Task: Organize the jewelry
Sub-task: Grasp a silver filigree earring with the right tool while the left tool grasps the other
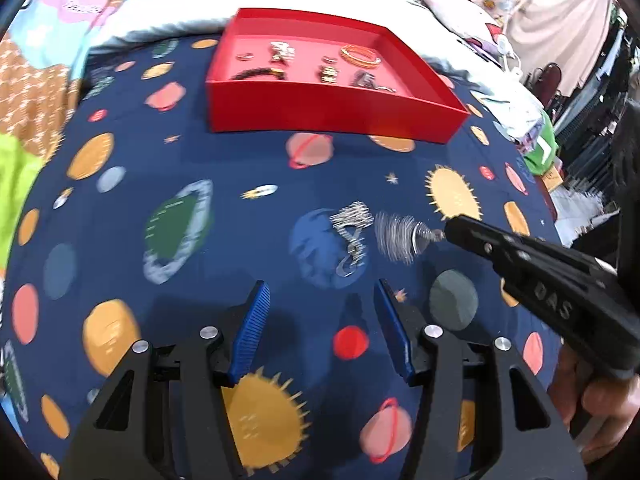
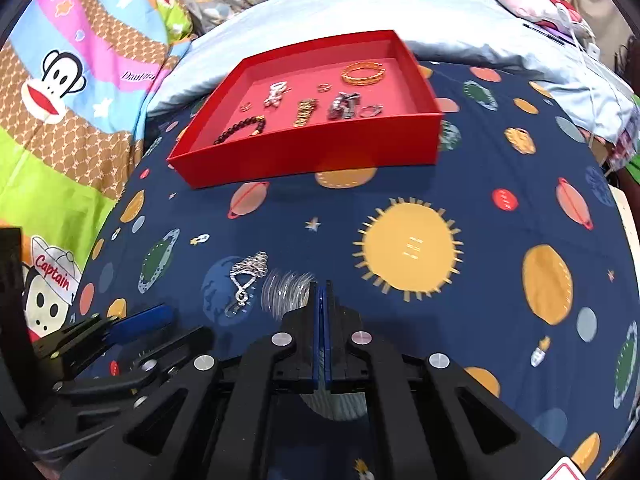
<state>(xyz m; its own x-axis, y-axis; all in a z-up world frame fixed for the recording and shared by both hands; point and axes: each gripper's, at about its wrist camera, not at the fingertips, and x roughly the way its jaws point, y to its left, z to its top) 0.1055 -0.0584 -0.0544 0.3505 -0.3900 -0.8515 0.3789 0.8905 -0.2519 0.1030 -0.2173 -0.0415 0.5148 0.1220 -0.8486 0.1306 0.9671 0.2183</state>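
Note:
A red tray point(image 1: 332, 108) at the far side of the space-print cloth holds an orange bangle point(image 2: 362, 72), a dark bead bracelet point(image 2: 240, 128) and several small pieces. On the cloth lies a silver pendant with bunched chain point(image 1: 352, 232). Beside it, a blurred fan of silver chain point(image 1: 394, 240) runs into the tips of my right gripper point(image 2: 322, 286), which is shut on it. My left gripper point(image 1: 322, 300) hangs open just short of the pendant, with nothing between its blue pads. In the right wrist view the pendant point(image 2: 248, 276) lies left of the shut jaws.
The dark blue planet-print cloth point(image 2: 412, 248) covers a bed. A pale blue pillow point(image 2: 360, 4) lies behind the tray and a cartoon-monkey quilt point(image 2: 60, 80) to the left. A person's hand point(image 1: 592, 400) holds the right gripper's handle at lower right.

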